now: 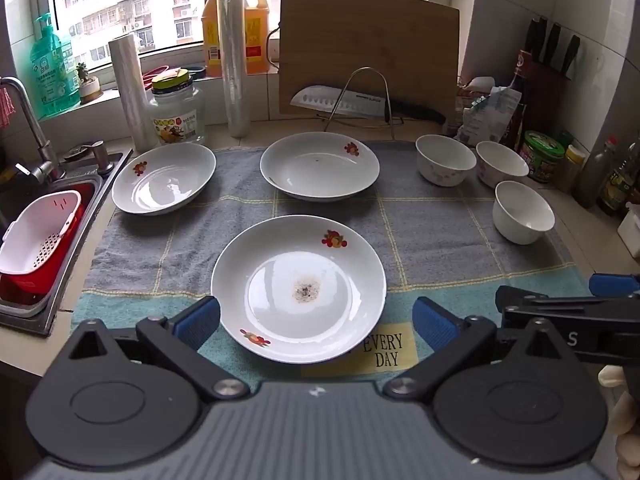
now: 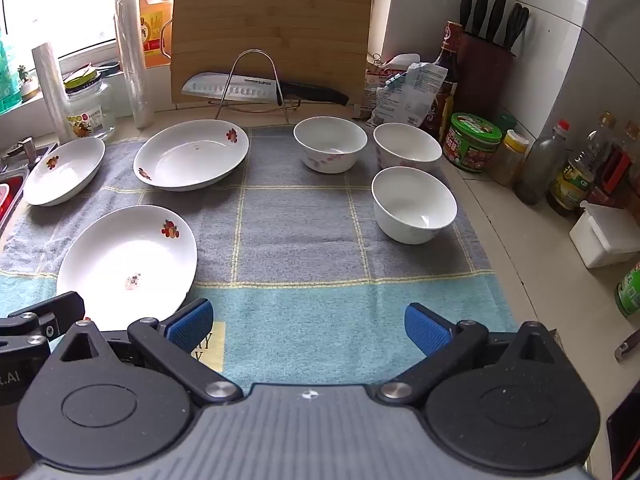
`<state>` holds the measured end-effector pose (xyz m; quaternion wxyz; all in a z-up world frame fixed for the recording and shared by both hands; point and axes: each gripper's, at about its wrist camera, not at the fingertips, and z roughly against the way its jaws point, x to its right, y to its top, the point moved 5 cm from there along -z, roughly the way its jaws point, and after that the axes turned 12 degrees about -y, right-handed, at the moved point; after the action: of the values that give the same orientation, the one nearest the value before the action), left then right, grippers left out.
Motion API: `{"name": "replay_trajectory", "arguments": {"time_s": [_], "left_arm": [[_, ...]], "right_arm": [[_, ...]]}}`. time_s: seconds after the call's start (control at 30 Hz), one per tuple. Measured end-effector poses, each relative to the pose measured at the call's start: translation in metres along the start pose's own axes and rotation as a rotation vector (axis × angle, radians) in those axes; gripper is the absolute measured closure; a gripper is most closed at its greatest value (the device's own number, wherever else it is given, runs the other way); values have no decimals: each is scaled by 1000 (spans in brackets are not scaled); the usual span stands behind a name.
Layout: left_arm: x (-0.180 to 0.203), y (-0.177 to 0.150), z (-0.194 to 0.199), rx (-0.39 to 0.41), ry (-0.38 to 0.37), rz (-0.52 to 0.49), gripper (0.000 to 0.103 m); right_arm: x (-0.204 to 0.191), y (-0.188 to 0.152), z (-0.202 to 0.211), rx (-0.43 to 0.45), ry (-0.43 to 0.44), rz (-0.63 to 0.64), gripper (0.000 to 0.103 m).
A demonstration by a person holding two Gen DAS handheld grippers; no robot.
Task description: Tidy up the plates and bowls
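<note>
Left gripper (image 1: 316,322): jaws spread fully wide, held nothing; hovered over near edge of cloth, tilted down, blue pads (image 1: 199,322) flanking the near plate without touching.
Right gripper (image 2: 309,326): jaws also at full spread, empty; hung above bare teal strip of the cloth, right of the near plate.
Near plate (image 1: 298,288): white, fruit decals on rim, dark speckled stain at centre; sat flat on cloth, closest to both grippers.
Middle plate (image 1: 319,166): same pattern, behind the near plate, in front of the knife rack; apart from the others.
Left plate (image 1: 164,178): same pattern, at far-left corner of cloth, just beside the sink; looked tilted, one side off the cloth edge.
Bowls: three, white, upright, grouped at far-right of cloth; back-left bowl (image 2: 330,149) and back-right bowl (image 2: 407,151) with pink print, front bowl (image 2: 414,204) nearest; close together, contact not discernible.
Cloth (image 2: 296,232): grey check with yellow lines, teal band at near edge, printed patch partly hidden by left pad in right-wrist view.
Sink (image 1: 52,216): left of cloth, red and white strainer basket (image 1: 38,236) inside.
Background: bamboo cutting board (image 2: 272,36) upright behind wire rack (image 2: 256,84) with knife (image 2: 240,88); jars and bottles along right wall, knife block (image 2: 486,60) in corner.
Hand (image 1: 620,416): gloved, partly seen at right edge of left-wrist view.
</note>
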<state>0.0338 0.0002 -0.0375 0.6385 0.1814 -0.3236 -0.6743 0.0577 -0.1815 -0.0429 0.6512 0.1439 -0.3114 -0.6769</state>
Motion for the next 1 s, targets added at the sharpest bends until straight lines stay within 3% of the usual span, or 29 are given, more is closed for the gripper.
{"name": "replay_trajectory", "arguments": {"time_s": [1.0], "left_arm": [[0, 2, 3, 12, 0, 0, 1]], "right_arm": [[-2, 2, 3, 6, 22, 17, 0]]}}
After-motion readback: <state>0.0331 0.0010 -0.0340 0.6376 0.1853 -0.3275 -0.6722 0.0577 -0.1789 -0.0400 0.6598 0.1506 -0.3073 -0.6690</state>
